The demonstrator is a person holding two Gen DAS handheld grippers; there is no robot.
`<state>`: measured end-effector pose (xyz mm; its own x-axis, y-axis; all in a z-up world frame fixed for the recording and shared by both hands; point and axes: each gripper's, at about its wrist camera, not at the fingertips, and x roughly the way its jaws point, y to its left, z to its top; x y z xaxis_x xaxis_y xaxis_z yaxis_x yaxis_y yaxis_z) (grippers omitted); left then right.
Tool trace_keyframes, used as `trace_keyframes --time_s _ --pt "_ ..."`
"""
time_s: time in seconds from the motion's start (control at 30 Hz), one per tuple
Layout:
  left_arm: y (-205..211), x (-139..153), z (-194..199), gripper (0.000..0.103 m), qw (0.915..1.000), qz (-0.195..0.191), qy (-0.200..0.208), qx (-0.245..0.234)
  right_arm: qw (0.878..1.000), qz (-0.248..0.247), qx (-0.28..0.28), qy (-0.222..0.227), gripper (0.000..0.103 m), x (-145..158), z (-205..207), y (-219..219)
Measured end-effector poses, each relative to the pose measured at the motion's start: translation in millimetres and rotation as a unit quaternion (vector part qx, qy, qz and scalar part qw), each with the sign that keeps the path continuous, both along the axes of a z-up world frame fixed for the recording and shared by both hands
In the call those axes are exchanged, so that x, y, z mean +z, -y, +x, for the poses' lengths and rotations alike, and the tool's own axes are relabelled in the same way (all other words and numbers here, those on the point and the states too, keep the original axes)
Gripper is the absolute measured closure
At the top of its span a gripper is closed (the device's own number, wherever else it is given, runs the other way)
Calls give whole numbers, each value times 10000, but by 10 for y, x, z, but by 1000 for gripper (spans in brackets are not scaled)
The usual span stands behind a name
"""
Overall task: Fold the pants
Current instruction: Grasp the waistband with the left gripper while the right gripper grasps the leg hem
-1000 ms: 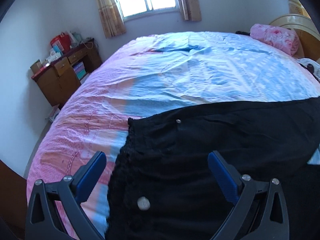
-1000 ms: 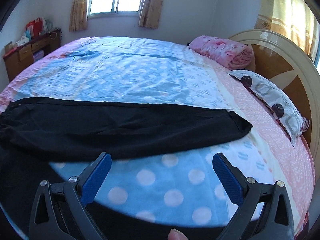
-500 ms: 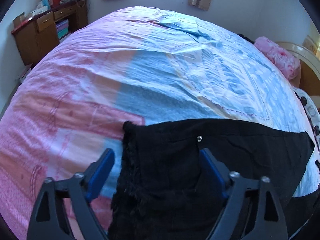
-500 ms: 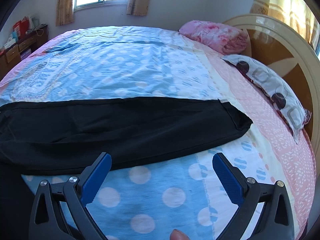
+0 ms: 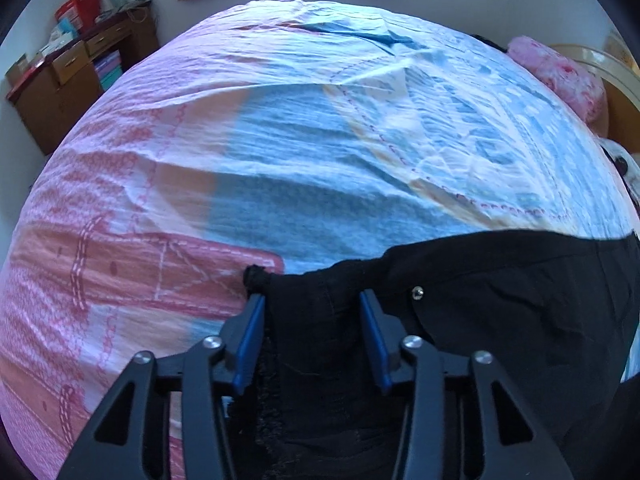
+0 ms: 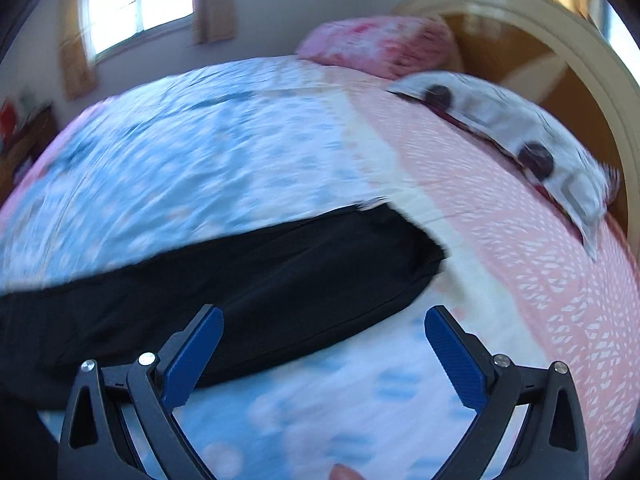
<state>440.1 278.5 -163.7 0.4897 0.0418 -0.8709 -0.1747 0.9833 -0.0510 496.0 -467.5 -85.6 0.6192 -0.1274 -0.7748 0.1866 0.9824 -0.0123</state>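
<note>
Since a second ago the left tongs (image 5: 312,300) have dropped onto the waistband corner of the black pants (image 5: 500,300), and their jaws are closing with a bunched ridge of waistband between the blue pads, which do not yet clearly press it. The right tongs (image 6: 324,320) have swung toward the leg hem, jaws wide apart, nothing between them. In the left view the pants spread from the tongs toward 3 o'clock; in the blurred right view the leg (image 6: 240,280) runs from 9 o'clock to its hem just above the tongs. All lies on a bed (image 5: 320,140) with a pink-and-blue sheet; a wooden desk (image 5: 68,80) sits at 10 o'clock, a headboard (image 6: 560,40) at 1 o'clock.
</note>
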Motion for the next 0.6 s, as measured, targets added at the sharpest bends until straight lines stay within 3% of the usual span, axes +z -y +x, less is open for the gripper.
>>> trace_keyframes --time_s 0.07,0.1,0.53,0.6 --pt "2 -8 20 58 10000 17 -16 -13 9996 136 -255 -60 23 -23 149 229" --pt "7 -18 22 58 10000 40 -26 -17 9991 194 -356 -128 25 -54 270 353" --pt "38 -52 51 57 9997 185 53 -136 9958 38 -18 -918 26 -555 1480 634" --pt "33 -53 46 57 9998 153 73 -119 9941 125 61 -1079 31 -675 1577 656"
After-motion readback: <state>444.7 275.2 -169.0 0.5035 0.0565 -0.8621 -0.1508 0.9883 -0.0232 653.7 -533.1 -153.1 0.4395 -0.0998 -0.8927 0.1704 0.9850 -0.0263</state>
